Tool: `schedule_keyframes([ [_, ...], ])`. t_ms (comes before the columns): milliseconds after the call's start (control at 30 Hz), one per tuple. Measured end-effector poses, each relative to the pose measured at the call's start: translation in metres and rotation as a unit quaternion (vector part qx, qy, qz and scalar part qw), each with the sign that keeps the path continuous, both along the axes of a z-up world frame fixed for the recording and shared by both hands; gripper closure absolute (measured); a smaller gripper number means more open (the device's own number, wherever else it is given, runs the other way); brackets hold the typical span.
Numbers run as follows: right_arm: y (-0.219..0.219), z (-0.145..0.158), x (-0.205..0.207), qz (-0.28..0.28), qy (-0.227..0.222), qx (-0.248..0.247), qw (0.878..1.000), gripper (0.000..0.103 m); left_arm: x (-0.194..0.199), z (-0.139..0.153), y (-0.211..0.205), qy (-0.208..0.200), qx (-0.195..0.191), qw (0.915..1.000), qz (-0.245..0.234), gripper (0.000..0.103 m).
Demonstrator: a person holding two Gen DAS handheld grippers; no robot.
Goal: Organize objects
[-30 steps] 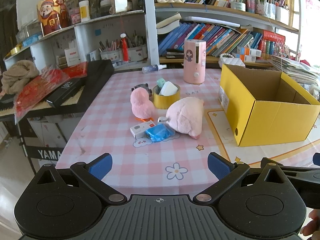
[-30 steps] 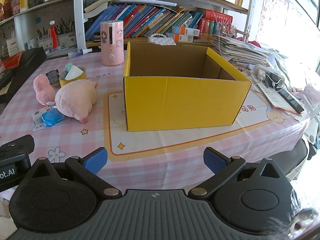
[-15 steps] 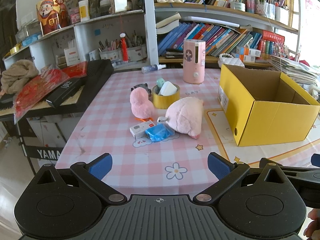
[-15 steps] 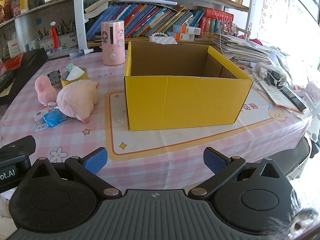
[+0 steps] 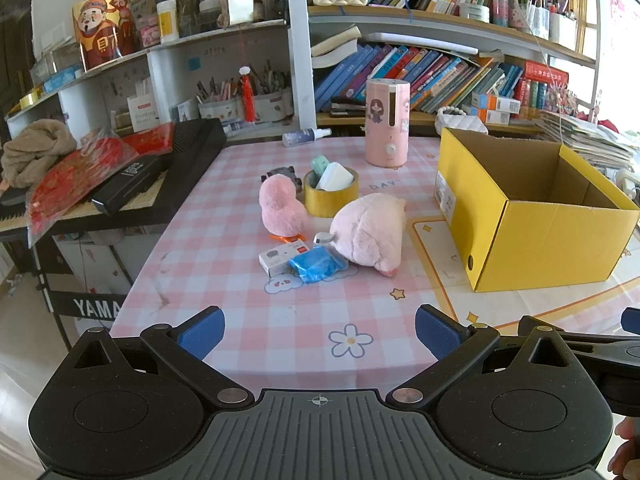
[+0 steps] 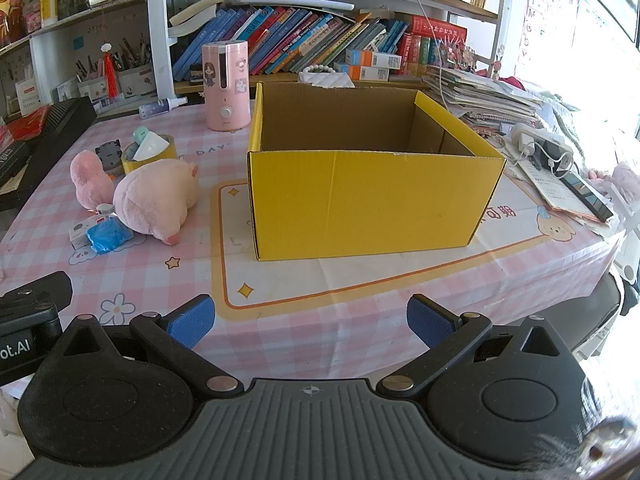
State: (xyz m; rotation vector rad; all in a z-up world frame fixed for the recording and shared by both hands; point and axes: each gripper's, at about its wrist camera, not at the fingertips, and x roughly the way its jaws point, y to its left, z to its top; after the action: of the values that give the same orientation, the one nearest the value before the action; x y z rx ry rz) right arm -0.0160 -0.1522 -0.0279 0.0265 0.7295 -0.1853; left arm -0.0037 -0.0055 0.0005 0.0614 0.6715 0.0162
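Observation:
An open yellow cardboard box [image 5: 536,216] [image 6: 368,196] stands empty on the pink checked table. Left of it lies a cluster: a large pink plush [image 5: 370,230] [image 6: 156,200], a small pink plush [image 5: 280,206] [image 6: 90,180], a yellow tape roll [image 5: 330,196] [image 6: 148,154] holding small items, a white card box [image 5: 280,258] and a blue packet [image 5: 316,264] [image 6: 106,238]. My left gripper [image 5: 320,334] is open and empty, short of the cluster at the table's near edge. My right gripper [image 6: 310,320] is open and empty, in front of the box.
A pink humidifier [image 5: 387,122] [image 6: 225,84] and a spray bottle [image 5: 306,136] stand at the back. A black keyboard [image 5: 132,176] with red bags lies left of the table. Papers, a phone and a charger [image 6: 560,168] lie right of the box. Bookshelves stand behind.
Both grippers have crept slightly forward toward the table; nothing on it has moved and both stay open.

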Motion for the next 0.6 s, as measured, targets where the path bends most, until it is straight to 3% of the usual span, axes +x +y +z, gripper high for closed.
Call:
schedule_keyframes([
  [600,0.0039,0.0,0.0026,0.002,-0.003,0.002,1.0,0.0,0.0021,-0.0004,0.0066,0.007,-0.002,1.0,-0.004,0.001],
])
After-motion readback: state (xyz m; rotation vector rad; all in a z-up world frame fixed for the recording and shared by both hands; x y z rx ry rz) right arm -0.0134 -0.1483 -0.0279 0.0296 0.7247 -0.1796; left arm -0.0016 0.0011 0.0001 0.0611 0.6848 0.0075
